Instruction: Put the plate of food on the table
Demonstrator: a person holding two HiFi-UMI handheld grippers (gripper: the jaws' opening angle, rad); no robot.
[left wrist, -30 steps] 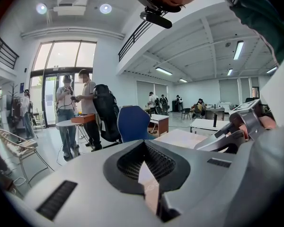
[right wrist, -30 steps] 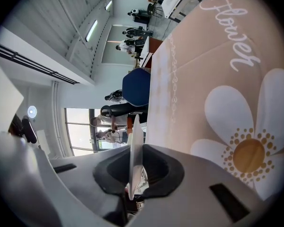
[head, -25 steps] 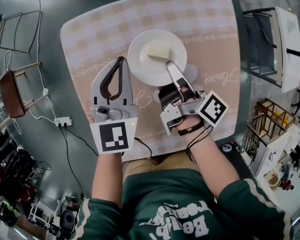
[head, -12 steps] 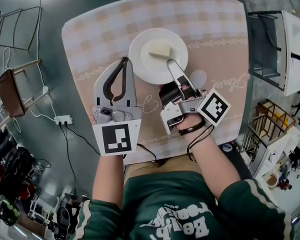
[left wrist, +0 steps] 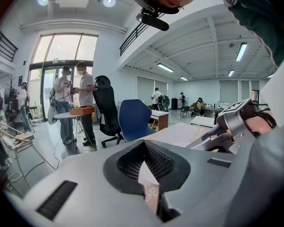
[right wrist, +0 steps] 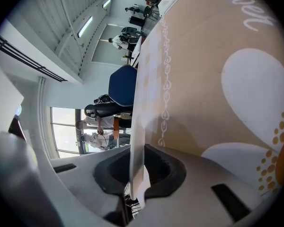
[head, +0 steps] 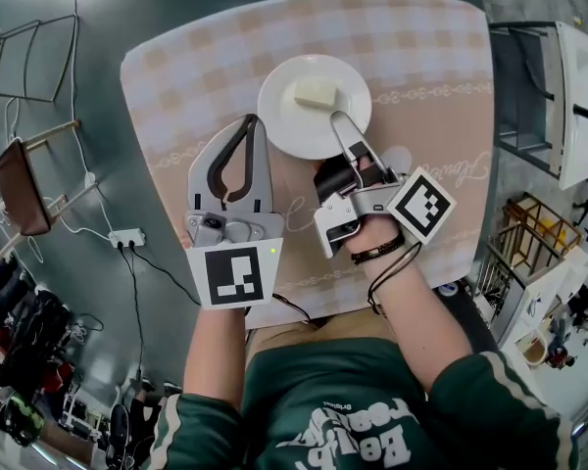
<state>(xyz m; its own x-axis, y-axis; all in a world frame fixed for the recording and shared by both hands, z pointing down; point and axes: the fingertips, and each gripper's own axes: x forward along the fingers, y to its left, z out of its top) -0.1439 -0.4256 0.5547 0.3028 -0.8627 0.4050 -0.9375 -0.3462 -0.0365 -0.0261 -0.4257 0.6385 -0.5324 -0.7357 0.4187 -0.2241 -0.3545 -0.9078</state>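
Observation:
A white plate [head: 309, 116] carrying a pale yellow block of food [head: 314, 93] is over the middle of the table [head: 176, 76], which has a beige checked cloth. My right gripper [head: 336, 118] is shut on the plate's near right rim. In the right gripper view the plate's edge [right wrist: 137, 126] runs between the jaws of the right gripper [right wrist: 135, 150]. Whether the plate rests on the cloth I cannot tell. My left gripper [head: 247, 121] hovers just left of the plate, shut with nothing held. In its own view the left gripper [left wrist: 144, 146] has its tips together.
A wooden folding chair [head: 20, 184] and a power strip [head: 125, 236] are on the floor at the left. A white stand [head: 559, 96] is to the table's right. A blue chair [left wrist: 132, 119] and standing people [left wrist: 78, 98] are beyond the table's far side.
The plate and the right gripper have shifted slightly farther over the table. The left gripper has drifted along beside them, still shut.

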